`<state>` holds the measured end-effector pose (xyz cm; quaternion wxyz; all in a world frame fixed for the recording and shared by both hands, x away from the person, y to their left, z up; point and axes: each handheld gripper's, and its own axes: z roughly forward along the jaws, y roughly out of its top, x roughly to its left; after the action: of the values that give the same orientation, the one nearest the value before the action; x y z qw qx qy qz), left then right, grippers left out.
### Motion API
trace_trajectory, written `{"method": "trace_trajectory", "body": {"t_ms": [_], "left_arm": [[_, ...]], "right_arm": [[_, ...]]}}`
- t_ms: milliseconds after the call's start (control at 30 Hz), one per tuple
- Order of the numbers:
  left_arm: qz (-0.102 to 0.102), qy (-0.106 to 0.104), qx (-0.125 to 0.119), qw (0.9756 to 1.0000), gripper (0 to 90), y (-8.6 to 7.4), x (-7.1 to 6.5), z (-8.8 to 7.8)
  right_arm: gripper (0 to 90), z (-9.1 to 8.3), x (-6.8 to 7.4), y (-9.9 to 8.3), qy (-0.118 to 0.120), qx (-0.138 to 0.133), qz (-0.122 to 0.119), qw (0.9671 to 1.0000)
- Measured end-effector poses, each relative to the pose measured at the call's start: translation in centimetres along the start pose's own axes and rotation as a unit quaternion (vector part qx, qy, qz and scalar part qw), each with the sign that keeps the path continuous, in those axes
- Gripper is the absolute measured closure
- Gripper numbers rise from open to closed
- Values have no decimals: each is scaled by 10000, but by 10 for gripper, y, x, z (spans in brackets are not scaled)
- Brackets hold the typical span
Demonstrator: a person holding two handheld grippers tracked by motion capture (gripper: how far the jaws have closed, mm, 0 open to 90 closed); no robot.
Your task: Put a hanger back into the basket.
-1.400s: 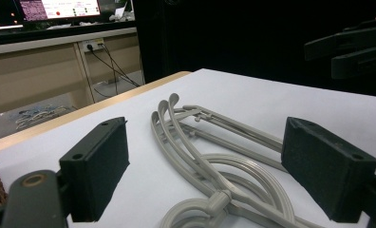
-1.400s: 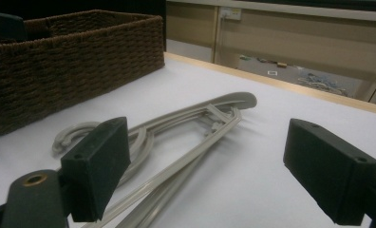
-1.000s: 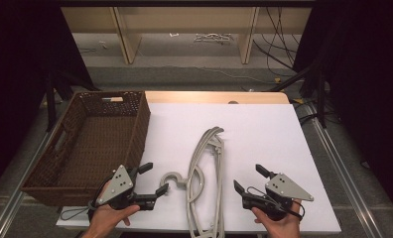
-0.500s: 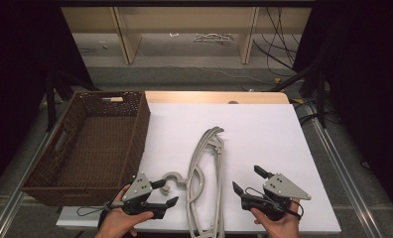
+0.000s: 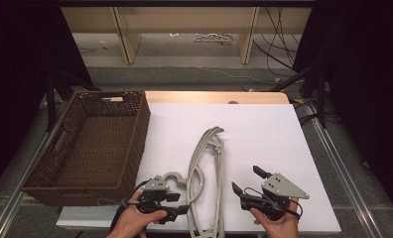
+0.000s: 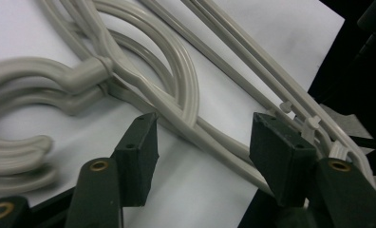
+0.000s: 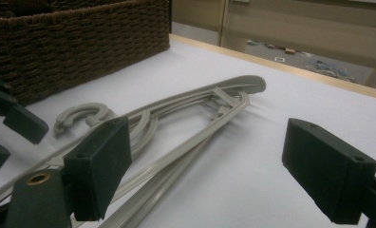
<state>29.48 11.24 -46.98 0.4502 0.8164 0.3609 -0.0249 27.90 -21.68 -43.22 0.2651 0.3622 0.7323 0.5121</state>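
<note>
A stack of pale grey plastic clothes hangers (image 5: 204, 183) is seen lying flat on the white worktop (image 5: 264, 129), in the middle near the front edge. The hooks (image 5: 174, 177) are curled toward the left side, and the long arms run away toward the back of the worktop. A big dark brown woven basket (image 5: 93, 144) is set on the left of the worktop, just beside the hangers but apart from them.

The left gripper (image 5: 177, 203) is held low in a hand at the front left, with its tips right next to the hooks. In the left gripper view, its two black jaws are seen set partway apart, one on each side of a hanger arm (image 6: 210, 137) near the neck below the hooks. The jaws have just been closing in. The hanger arm lies between them, but the pads (image 6: 138, 152) are not pressed on it yet, so nothing is held.

The right gripper (image 5: 246, 181) is held in a hand at the front right, a little to the right of the hangers and not touching them. Its jaws are spread wide with nothing between them. In the right gripper view, the hangers (image 7: 186, 118) are seen stretched out ahead on the worktop, with the basket (image 7: 81, 42) behind them.
</note>
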Motion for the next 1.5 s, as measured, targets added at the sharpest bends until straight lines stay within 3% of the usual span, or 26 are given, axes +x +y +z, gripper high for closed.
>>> {"method": "trace_trajectory", "body": {"t_ms": [133,233,300,467,733,767,800,900,1300,1467,1500], "left_arm": [[-260,-154,124,9995,450,2,4,12],[-361,-123,178,9991,455,4,7,17],[-532,-250,202,9981,458,5,10,19],[-722,-206,266,9968,471,7,16,24],[-1127,-271,392,9925,482,10,23,33],[-1192,-307,387,9916,493,11,25,33],[-1373,-394,344,9892,506,11,26,33],[-1334,-377,253,9900,528,12,31,33],[-1516,-609,252,9862,619,10,38,33],[-1697,-696,141,9829,649,7,39,31],[-1948,-730,127,9781,655,7,37,31]], "right_arm": [[180,-1,0,0,-17,87,-32,10000],[181,-1,0,0,-32,77,-39,10000],[183,-1,0,0,-12,106,-59,9999],[185,0,0,0,-17,123,-65,9999],[194,1,0,0,-33,140,-124,9998],[195,1,0,0,-33,133,-129,9998],[196,1,1,0,4,179,-56,9998],[196,1,0,0,-12,161,-117,9998],[201,1,1,0,21,213,-78,9997],[203,1,-1,0,-22,159,-150,9998],[203,1,0,0,14,217,-78,9997]]}}
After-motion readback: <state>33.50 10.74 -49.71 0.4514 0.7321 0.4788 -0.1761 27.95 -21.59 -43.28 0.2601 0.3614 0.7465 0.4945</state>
